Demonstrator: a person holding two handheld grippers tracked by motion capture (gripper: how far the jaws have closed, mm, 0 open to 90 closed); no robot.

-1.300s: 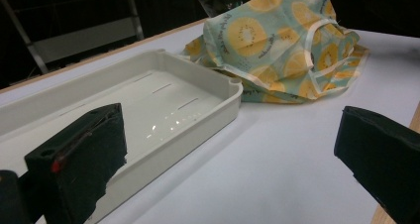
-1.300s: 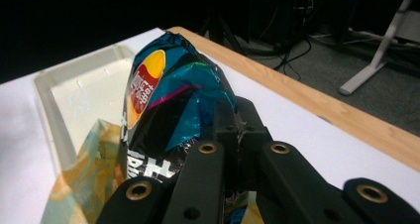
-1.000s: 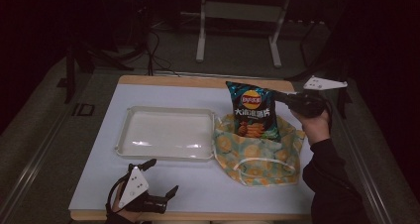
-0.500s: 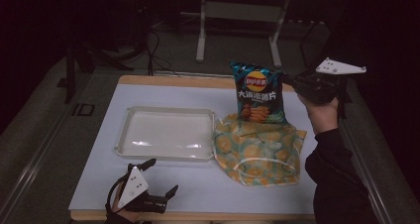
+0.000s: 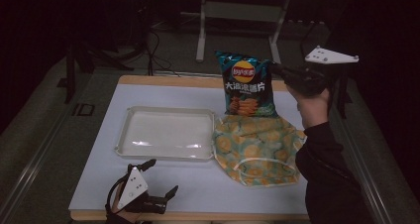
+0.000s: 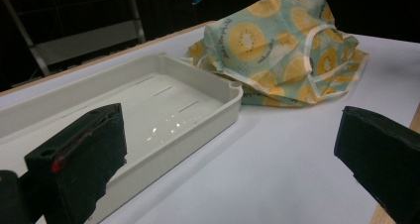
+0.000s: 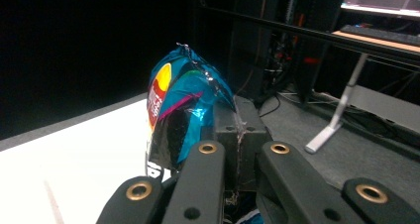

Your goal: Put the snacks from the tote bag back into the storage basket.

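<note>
my right gripper (image 5: 277, 70) clamped on chips (image 5: 246, 85) above tray (image 5: 166, 135) | my left gripper (image 5: 151, 179) jaws apart, near tray front

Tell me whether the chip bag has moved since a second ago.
Yes. The chip bag, pinched in the right tool, has risen off the fruit-print cloth bag and now hangs above the table's far edge.

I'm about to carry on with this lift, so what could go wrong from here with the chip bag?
1. The right hand-held gripper pinches the chip bag only at its sealed side edge; it could slip or tear.
2. The bag hangs above the fruit-print cloth bag, so a drop may miss the white tray.
3. The left hand-held gripper rests open at the table's near edge, too far to help.
</note>
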